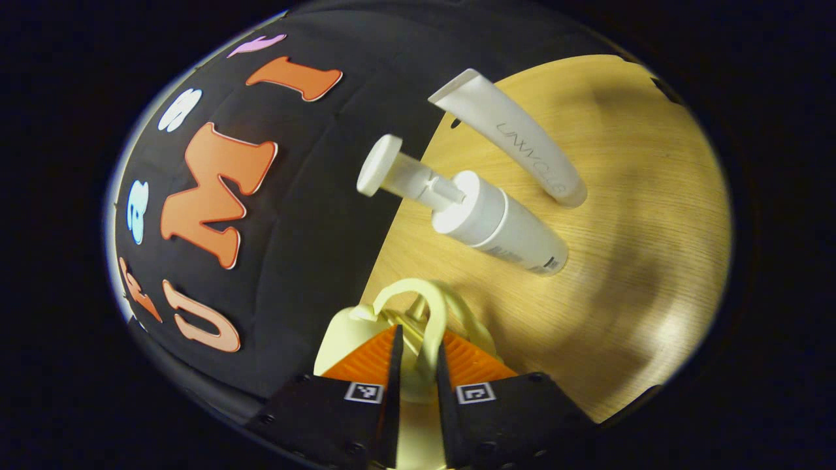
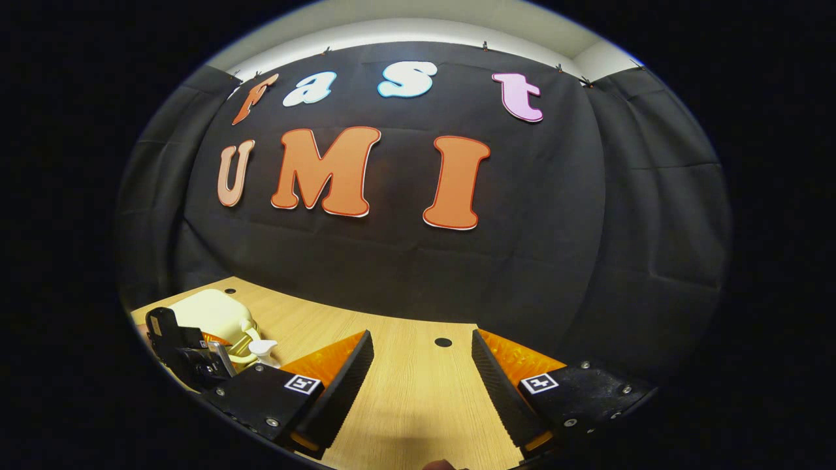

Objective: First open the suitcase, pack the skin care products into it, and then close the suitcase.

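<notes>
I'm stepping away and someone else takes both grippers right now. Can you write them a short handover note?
Left gripper: shut on the handle of the pale yellow suitcase, at the wooden table's edge by the booth wall.
Right gripper: open, holding nothing, hovering over bare table with the suitcase off to its left.
Products: the pump bottle and the squeeze tube stand on the table beyond the suitcase, unpacked.
Done: handle gripped; whether the suitcase is open yet cannot be told.
Left: open it if needed, pack both products, close it.
</notes>
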